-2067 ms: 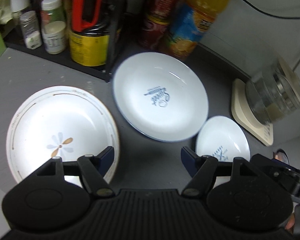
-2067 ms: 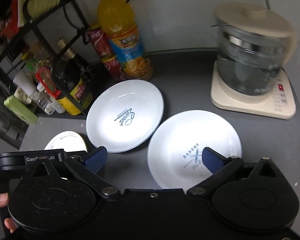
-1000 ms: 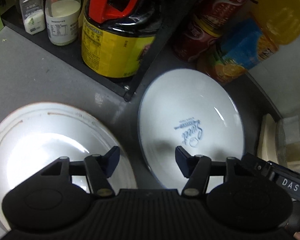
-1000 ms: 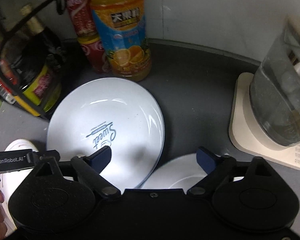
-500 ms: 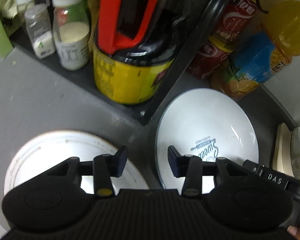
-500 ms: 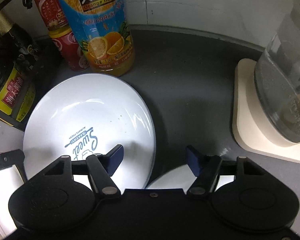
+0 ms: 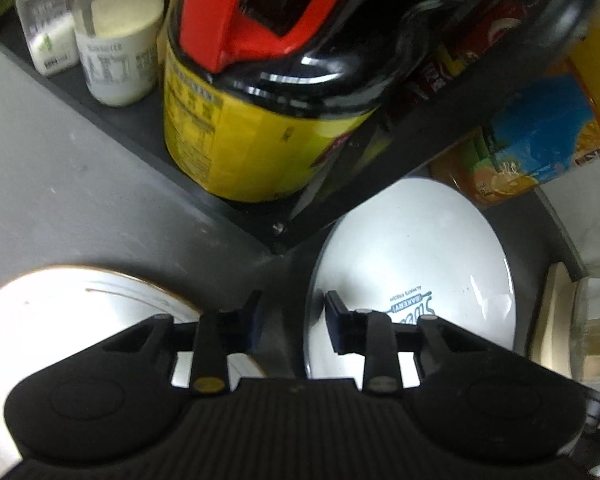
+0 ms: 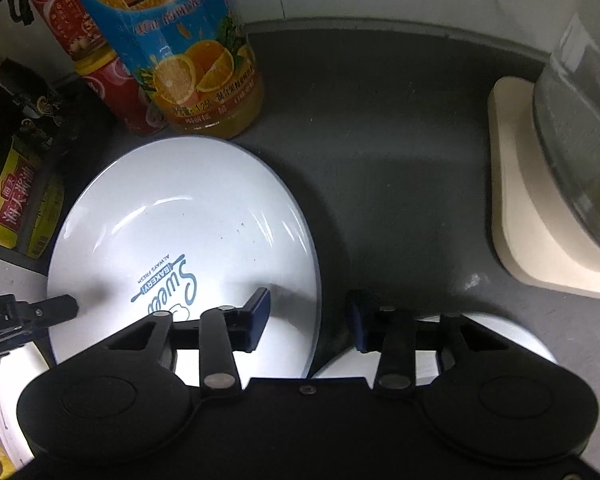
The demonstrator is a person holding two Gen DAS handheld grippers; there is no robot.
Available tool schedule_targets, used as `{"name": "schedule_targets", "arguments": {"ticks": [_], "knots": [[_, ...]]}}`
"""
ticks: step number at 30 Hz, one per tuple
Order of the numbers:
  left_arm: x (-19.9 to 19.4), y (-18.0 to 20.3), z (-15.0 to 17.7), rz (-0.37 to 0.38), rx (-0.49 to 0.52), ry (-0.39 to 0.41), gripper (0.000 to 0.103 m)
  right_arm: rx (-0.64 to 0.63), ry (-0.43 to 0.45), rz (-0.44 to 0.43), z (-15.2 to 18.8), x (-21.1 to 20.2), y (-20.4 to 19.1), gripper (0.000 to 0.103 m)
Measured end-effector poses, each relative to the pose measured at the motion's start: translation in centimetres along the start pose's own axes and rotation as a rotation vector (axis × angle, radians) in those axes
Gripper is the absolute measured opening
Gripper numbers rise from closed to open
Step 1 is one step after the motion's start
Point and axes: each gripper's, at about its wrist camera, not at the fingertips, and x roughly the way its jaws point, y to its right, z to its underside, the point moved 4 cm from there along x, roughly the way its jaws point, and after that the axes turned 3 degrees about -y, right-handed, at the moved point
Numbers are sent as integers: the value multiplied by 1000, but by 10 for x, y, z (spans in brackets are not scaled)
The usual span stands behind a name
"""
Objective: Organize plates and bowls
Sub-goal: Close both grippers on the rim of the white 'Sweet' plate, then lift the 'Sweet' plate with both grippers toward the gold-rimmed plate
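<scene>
A white plate printed "Sweet Bakery" lies on the dark counter. My left gripper straddles its left rim, one finger over the plate and the other over the counter. Its jaws are closing, and the pads are not pressing the rim. My right gripper straddles the plate's right rim the same way, jaws closing with a gap still showing. A gold-rimmed white plate lies to the left. A smaller white plate lies to the right, mostly hidden under my right gripper.
A black rack corner holding a yellow-labelled jug and seasoning jars stands just behind the plate. An orange juice bottle and red cans stand at its far edge. A glass kettle on a cream base stands at the right.
Both grippers came down closer to the Sweet Bakery plate, and their jaws narrowed. Each now has the plate's rim between its fingers.
</scene>
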Motion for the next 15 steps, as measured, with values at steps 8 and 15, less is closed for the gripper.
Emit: {"name": "schedule_targets", "arguments": {"ticks": [8,15], "knots": [[9,-2,-1,93,-42,-44,9,33,6,-53,0,1,0,25],[-1,-5,1,136,-35,-32,8,43,57,-36,3,-18,6,11]]}}
